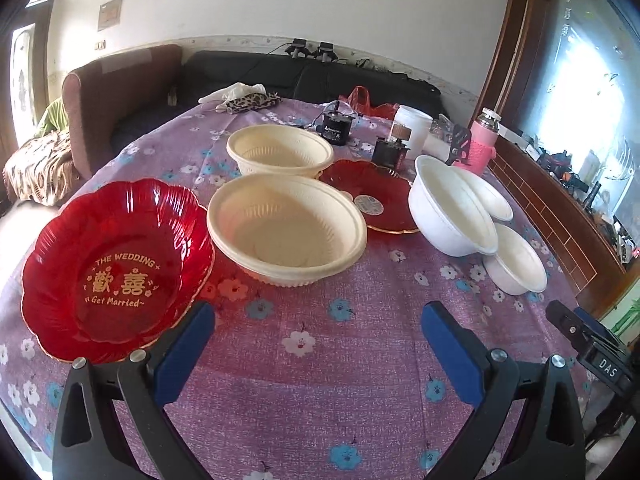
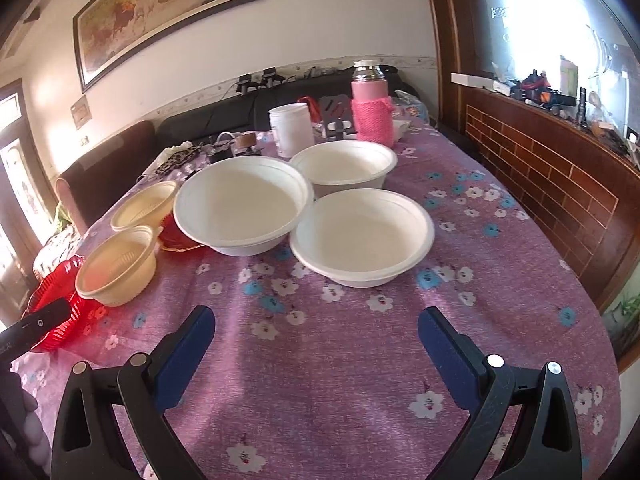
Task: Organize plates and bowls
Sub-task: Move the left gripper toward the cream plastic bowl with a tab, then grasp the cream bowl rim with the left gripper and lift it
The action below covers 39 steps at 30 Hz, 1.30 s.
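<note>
On the purple flowered tablecloth stand two red scalloped plates, two cream bowls and three white bowls. In the left wrist view the lettered red plate [image 1: 116,268] is near left, beside a cream bowl [image 1: 286,230]; a second cream bowl [image 1: 280,150] and second red plate [image 1: 370,200] lie behind. White bowls [image 1: 452,212] stand at right. My left gripper [image 1: 318,320] is open and empty above bare cloth. My right gripper [image 2: 316,326] is open and empty, just short of the nearest white bowl [image 2: 362,236]; two more white bowls [image 2: 242,208] [image 2: 344,166] lie behind it.
At the table's far end stand a pink-sleeved flask [image 2: 370,108], a white jar [image 2: 290,130] and small dark devices [image 1: 336,128]. Sofas [image 1: 120,92] lie beyond the table. A brick-faced wooden counter [image 2: 560,184] runs along the right.
</note>
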Each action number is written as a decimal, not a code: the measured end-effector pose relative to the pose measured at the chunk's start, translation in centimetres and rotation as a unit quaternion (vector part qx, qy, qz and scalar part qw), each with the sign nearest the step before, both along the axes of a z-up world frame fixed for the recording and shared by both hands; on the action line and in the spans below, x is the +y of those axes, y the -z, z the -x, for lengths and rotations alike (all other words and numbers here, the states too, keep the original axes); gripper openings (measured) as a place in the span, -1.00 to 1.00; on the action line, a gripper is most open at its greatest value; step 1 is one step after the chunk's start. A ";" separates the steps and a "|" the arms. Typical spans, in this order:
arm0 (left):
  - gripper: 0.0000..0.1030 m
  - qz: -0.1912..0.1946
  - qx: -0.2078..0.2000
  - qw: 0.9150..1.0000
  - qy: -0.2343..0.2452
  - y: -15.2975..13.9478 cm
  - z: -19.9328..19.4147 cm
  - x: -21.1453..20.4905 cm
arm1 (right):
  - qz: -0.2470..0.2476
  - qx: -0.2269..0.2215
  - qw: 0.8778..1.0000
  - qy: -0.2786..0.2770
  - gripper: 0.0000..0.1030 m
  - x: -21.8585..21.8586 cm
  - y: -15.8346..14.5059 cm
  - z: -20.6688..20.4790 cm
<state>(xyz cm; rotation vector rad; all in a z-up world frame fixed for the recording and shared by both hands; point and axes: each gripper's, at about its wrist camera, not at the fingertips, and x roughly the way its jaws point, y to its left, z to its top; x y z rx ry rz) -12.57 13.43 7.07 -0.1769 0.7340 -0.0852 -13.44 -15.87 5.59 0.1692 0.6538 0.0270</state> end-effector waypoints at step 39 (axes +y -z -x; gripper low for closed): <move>1.00 0.056 0.007 0.997 -0.057 -1.4 0.1 9.3 | -0.191 0.201 0.949 -0.148 -0.51 16.3 5.0 -16.2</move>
